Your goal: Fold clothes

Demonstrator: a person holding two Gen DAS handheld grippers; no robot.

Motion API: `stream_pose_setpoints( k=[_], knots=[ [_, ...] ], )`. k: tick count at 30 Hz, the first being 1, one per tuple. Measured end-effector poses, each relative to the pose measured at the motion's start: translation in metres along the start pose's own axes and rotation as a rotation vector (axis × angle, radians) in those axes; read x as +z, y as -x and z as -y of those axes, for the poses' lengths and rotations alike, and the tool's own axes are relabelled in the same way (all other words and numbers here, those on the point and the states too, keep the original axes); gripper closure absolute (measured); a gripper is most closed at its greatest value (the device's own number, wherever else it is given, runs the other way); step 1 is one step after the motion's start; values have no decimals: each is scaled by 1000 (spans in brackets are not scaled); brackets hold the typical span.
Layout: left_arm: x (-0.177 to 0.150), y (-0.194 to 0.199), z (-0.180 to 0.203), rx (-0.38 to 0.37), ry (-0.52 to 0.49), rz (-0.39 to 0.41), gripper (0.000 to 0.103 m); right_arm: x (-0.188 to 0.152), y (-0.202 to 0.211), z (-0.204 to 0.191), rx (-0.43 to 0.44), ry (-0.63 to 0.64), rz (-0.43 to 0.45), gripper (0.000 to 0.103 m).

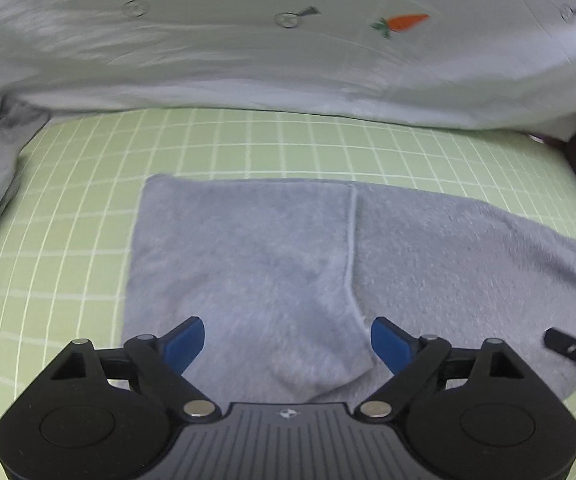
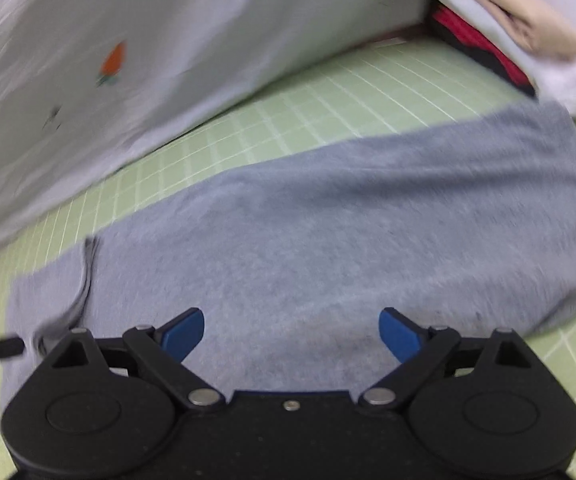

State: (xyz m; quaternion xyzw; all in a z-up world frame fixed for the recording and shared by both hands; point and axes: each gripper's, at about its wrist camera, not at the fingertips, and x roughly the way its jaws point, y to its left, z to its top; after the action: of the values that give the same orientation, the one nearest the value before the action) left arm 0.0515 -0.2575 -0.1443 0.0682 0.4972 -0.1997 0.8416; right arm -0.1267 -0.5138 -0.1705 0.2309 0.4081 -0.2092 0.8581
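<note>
Both claws, the left gripper [image 1: 287, 344] and the right gripper [image 2: 292, 335], are released and empty above the grey cloth [image 1: 247, 260] on the green mat [image 1: 67, 220].

The left black plastic gripper [image 1: 287, 344] and the right black plastic gripper [image 2: 292, 336] each carry blue fingertips [image 1: 185, 342] beyond silver pivot screws [image 1: 199, 408].
</note>
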Motion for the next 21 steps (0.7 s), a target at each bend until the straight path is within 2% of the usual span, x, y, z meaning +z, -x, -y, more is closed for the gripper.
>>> stream_pose_setpoints(
  k=[5,9,14,19,21],
  knots=[
    [-21,21,-26,57,54,30,9,-13,1,-50,62,157,-17,7],
    [-43,30,-51,75,67,38,8,-25,-2,-90,94,225,-33,8],
    [-55,18,-89,83,114,10,8,-29,-14,-124,114,220,-33,9],
    [-53,0,-109,78,60,-4,8,-32,-27,-155,131,207,-29,10],
    [-51,-6,-113,62,53,-15,8,-33,-32,-168,137,202,-28,14]
  ],
)
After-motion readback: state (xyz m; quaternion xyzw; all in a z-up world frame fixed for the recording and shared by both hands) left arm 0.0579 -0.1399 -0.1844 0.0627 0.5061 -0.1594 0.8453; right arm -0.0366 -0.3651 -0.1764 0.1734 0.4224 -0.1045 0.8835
